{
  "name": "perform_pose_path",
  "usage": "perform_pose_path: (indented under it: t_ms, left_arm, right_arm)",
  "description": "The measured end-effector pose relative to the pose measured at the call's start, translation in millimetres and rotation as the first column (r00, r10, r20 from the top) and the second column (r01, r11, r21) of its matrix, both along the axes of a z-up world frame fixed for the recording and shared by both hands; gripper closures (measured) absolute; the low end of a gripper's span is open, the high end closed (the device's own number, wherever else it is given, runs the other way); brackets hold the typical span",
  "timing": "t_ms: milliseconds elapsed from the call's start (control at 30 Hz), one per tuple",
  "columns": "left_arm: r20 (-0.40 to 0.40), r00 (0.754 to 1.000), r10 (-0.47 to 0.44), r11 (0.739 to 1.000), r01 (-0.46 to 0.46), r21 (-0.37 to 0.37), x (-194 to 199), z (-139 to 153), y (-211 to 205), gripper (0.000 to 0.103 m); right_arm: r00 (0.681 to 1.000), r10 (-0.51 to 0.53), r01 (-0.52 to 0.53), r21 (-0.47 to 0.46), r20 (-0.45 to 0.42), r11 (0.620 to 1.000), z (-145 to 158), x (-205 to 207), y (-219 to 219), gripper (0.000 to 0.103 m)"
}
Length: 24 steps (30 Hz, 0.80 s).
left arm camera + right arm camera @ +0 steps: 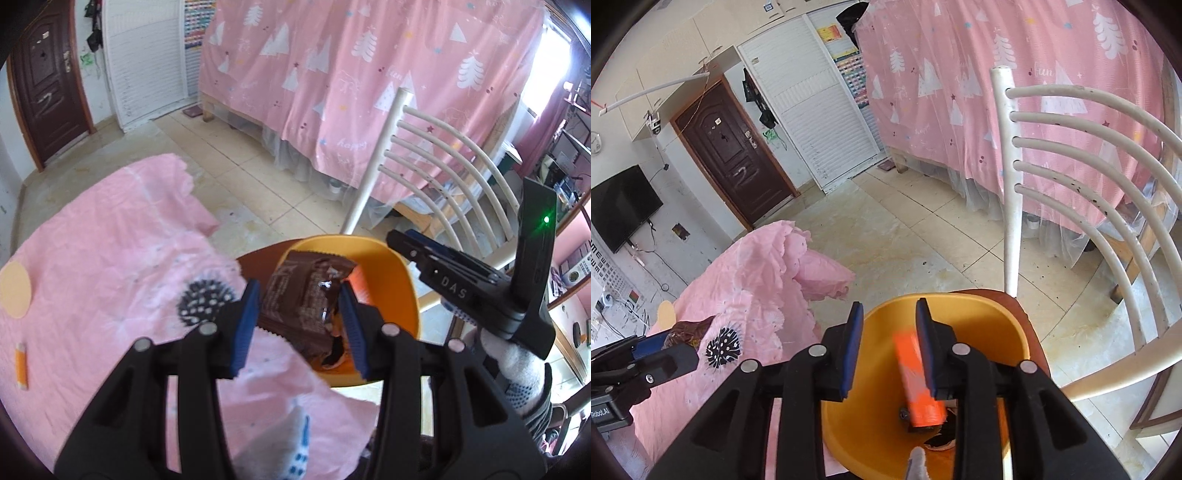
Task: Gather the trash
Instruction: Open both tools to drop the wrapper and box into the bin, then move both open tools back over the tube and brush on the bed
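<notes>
**Wrapper at the bin's rim, orange piece blurred inside it**

Pink bedding with white trees (369,74) fills the background, above a tiled floor (236,155). Nearer, a white slatted chair (1108,177) carries a yellow bin (399,280), just beside a table under a pink cloth (110,240). The left gripper (299,317) has its fingers clenched on a brown snack wrapper (295,295), held over the bin's near rim. The right gripper (886,347) hangs above the bin with its fingers spread and empty; a blurred orange wrapper (916,376) is between them, inside the bin. A small orange scrap (21,365) lies on the cloth, well apart. Released here, the brown wrapper could catch the rim and slide onto the cloth, since part of it overhangs the table side.
</notes>
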<state>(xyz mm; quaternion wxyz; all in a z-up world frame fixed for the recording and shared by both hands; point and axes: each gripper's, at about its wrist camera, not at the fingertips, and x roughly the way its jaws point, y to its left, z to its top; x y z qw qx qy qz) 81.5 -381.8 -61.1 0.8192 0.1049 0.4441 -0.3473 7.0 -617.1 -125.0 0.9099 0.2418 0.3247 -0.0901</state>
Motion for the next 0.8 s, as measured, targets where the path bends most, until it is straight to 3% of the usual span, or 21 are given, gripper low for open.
perform_pose_path:
  t_ms: [133,367,800]
  left_arm:
    - [-0.021,0.998,-0.057,0.998,0.056,-0.016,-5,-1,-25,0.061]
    - [-0.025,0.994,-0.104,0.995,0.103,-0.006,-15,-2,-50,0.052]
    - [-0.007,0.999,-0.047,0.998,0.047,-0.032,-10,14,-18,0.051]
  right_arm:
    - [0.999,-0.03,0.029,0.023,0.022,0.999,1,-8,-14,0.079]
    - [0.997,-0.07,0.068,0.038,0.041,0.997,3,-17,-28,0.076]
    - [0.999,-0.015,0.014,0.009,0.041,1.0,14,-7,-3,0.071]
